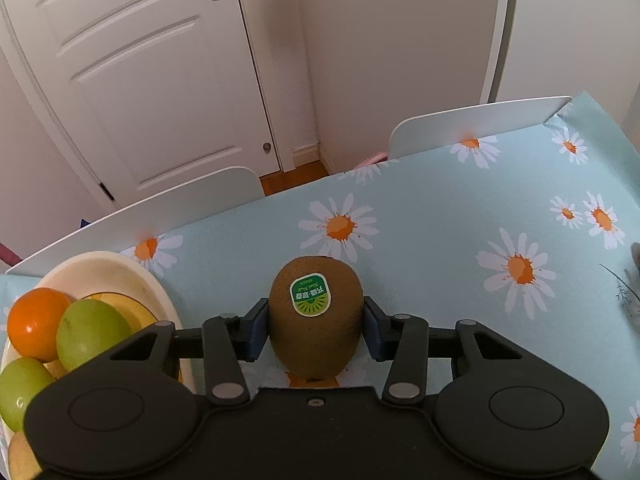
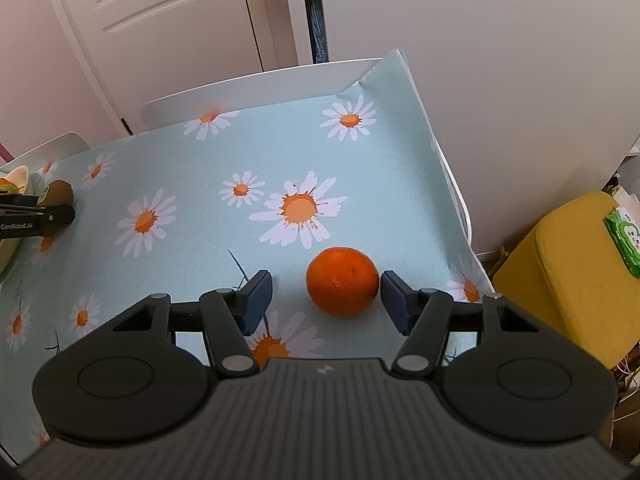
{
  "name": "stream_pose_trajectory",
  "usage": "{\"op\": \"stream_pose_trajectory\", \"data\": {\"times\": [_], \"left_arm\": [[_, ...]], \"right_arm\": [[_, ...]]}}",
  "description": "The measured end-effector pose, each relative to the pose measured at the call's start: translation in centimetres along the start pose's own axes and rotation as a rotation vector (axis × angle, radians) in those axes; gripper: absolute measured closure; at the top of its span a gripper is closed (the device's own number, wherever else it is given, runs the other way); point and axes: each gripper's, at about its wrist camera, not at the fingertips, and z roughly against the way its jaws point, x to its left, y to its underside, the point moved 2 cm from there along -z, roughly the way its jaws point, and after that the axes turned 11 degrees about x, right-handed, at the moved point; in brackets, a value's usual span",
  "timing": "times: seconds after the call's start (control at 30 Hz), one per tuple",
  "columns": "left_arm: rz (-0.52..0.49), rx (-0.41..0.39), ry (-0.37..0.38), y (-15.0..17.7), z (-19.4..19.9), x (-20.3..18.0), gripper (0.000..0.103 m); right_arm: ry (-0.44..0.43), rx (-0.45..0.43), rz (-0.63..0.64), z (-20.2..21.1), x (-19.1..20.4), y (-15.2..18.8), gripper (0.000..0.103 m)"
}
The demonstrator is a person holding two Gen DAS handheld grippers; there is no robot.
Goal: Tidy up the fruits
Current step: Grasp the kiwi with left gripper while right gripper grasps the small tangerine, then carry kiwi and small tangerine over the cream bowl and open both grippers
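A brown kiwi (image 1: 316, 320) with a green sticker stands on the daisy tablecloth (image 1: 440, 208), and my left gripper (image 1: 316, 322) is shut on it, both blue pads against its sides. To its left a cream bowl (image 1: 132, 276) holds an orange (image 1: 38, 322), green fruits (image 1: 92, 334) and other pieces. In the right wrist view a second orange (image 2: 342, 281) lies on the cloth between the fingers of my right gripper (image 2: 326, 298). The right pad is close beside that orange and the left pad stands well apart from it. The kiwi (image 2: 60, 194) and bowl (image 2: 18, 178) also show far left.
Two white chair backs (image 1: 480, 124) (image 1: 180, 204) stand along the table's far edge, with a white door (image 1: 152, 80) behind. A yellow chair (image 2: 568, 272) carrying a green packet (image 2: 626, 240) sits beyond the table's right edge (image 2: 452, 184).
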Motion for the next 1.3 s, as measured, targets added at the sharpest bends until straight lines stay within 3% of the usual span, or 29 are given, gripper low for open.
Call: {"op": "stream_pose_trajectory", "data": {"times": [0.3, 0.4, 0.93, 1.3], "left_arm": [[0.024, -0.001, 0.005, 0.9, 0.4, -0.6, 0.053], [0.036, -0.002, 0.007, 1.3, 0.7, -0.8, 0.053], [0.177, -0.047, -0.009, 4.2, 5.4, -1.8, 0.053], [0.349, -0.133, -0.078, 5.6, 11.2, -0.2, 0.053]], "right_arm": [[0.004, 0.003, 0.001, -0.4, -0.5, -0.3, 0.036], [0.007, 0.007, 0.009, -0.4, -0.6, -0.4, 0.048], [-0.066, -0.025, 0.151, 1.6, 0.4, -1.6, 0.049], [-0.192, -0.070, 0.340, 4.4, 6.7, -5.0, 0.049]]}}
